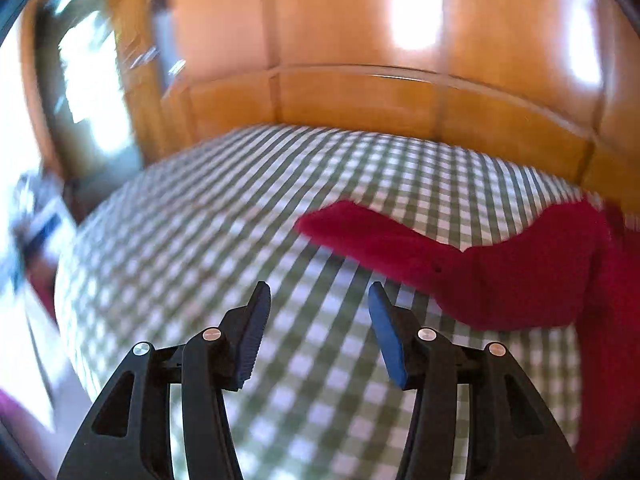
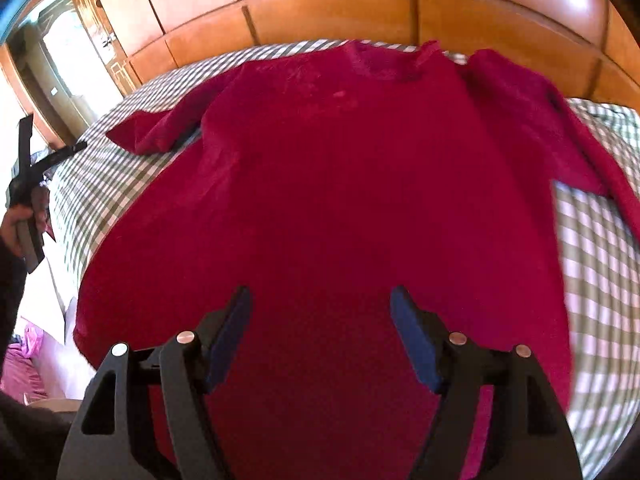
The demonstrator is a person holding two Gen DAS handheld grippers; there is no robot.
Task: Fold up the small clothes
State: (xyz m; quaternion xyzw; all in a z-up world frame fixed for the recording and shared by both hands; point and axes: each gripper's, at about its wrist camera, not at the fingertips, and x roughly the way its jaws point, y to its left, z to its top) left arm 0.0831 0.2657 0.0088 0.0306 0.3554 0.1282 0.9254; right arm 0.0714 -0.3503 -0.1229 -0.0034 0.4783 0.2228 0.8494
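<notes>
We are looking at a red sweater (image 2: pixel 340 200) lying flat on the checked bed (image 1: pixel 200 220), filling the middle of the right view. Nothing is folded yet. Our left gripper (image 1: pixel 319 328) and right gripper (image 2: pixel 320 332) are holding nothing, jaws apart.

Red garment (image 1: pixel 520 276) cut off at right frame edge in left wrist view, motion-blurred. Hem hidden behind right gripper (image 2: pixel 320 336) in right wrist view. Objects beyond the gingham cloth (image 1: pixel 240 220), left side: smeared, unidentifiable.
</notes>
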